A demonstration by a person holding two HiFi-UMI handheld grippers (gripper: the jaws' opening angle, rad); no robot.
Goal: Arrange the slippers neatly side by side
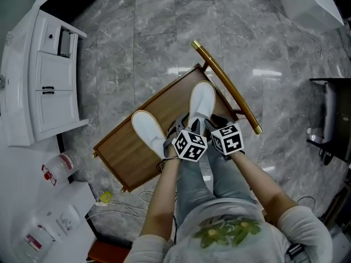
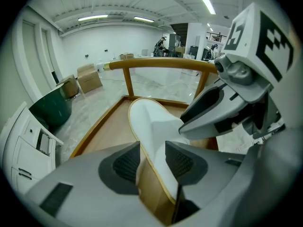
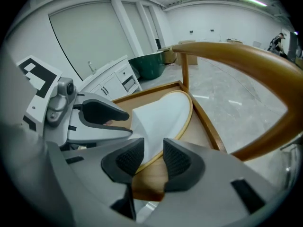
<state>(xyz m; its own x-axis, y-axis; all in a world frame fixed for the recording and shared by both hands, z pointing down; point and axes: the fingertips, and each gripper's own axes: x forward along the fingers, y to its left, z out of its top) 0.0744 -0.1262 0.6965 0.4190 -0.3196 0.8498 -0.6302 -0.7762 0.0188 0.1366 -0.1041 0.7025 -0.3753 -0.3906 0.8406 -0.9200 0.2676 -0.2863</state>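
Head view: on the brown wooden tray [image 1: 123,152], one white soft-cloth slipper [image 1: 202,100] lies nearest the tray's golden curved rail [image 1: 231,91]. Its twin [image 1: 148,129] lies mid-tray, angled away.

Left gripper view: the left gripper [image 2: 152,162] gapes astride the rail-side slipper's heel.

Right gripper view: the right gripper [image 3: 152,159] is likewise unclosed over its rim.

The slippers are probably light and floppy, so pinch the firmer sole edge.

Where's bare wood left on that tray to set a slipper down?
Free: strip between left slipper and right slipper; tray end beyond the left slipper. Crowded: right slipper's heel, where left gripper and right gripper sit beside the handle.
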